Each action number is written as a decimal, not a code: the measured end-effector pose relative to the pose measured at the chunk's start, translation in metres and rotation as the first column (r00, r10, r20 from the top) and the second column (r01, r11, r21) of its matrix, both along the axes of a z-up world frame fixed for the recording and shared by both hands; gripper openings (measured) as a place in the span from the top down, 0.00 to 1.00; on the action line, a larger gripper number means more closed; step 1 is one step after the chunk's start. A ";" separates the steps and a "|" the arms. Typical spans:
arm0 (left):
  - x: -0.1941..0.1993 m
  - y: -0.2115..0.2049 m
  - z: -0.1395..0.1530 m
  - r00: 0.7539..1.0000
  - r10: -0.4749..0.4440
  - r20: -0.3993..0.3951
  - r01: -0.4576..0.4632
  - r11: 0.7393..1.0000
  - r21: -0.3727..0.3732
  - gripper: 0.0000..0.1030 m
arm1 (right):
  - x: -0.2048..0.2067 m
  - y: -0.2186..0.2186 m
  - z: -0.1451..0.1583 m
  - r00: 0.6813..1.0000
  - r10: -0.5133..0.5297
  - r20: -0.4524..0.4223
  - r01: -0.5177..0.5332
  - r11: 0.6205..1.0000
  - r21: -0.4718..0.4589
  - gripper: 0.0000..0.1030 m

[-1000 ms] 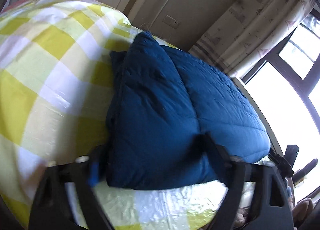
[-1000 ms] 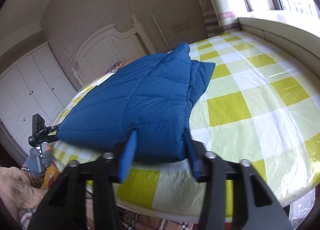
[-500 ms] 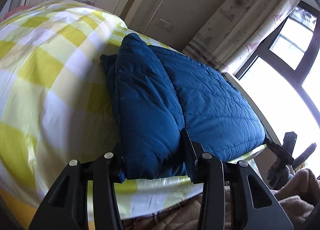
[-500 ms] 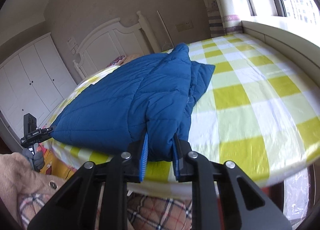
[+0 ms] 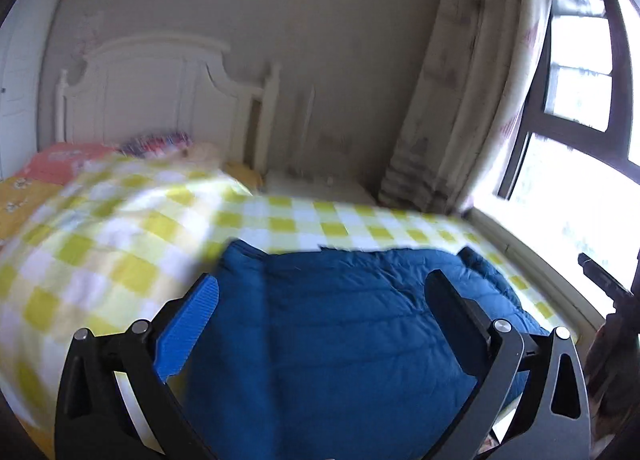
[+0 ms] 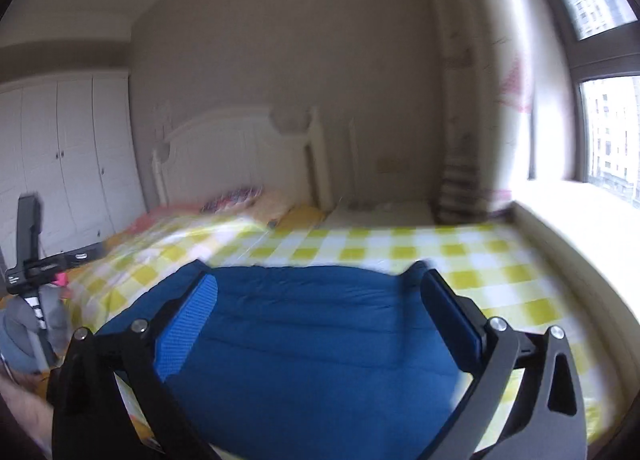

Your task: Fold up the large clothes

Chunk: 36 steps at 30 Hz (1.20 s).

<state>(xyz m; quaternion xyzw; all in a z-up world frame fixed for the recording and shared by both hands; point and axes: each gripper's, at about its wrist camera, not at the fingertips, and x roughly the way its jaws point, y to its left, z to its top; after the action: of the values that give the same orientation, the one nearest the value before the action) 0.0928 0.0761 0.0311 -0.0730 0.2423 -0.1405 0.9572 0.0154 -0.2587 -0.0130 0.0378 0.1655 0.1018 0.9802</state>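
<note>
Both grippers have just let go: left gripper jaws have been opening and now stand wide, nothing pinched, where half a second back they clamped the blue puffer jacket's near edge. Right gripper likewise, wide and clear. Jacket lies folded on the checked yellow bedspread, near the front edge; fold looks released, likely finished or awaiting another. Headboard, curtain and window sit well apart; nothing obstructs.

A bed in yellow-checked cover carries a folded blue jacket.
</note>
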 end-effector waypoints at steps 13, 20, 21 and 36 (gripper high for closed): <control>0.107 -0.069 -0.105 0.927 -0.032 -0.374 0.133 0.959 0.248 0.04 | 0.095 0.063 -0.091 0.882 0.030 -0.470 -0.154 0.961 -0.228 0.03; 0.145 -0.084 -0.044 0.954 -0.107 -0.279 0.188 0.940 0.284 0.04 | 0.117 0.067 0.006 0.939 0.160 -0.306 -0.245 0.932 -0.265 0.08; 0.159 -0.086 -0.051 0.947 -0.099 -0.304 0.191 0.938 0.290 0.04 | 0.128 0.069 0.005 0.935 0.173 -0.311 -0.261 0.927 -0.269 0.18; 0.226 -0.071 -0.067 0.934 -0.019 -0.358 0.120 0.957 0.264 0.04 | 0.205 0.048 -0.035 0.854 0.138 -0.502 -0.250 0.955 -0.162 0.71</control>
<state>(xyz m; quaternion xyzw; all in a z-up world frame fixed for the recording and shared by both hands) 0.3193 0.0053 -0.0362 0.0486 0.4293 -0.1234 0.8934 0.2208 -0.2104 -0.0476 -0.0641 0.4193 0.1687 0.8897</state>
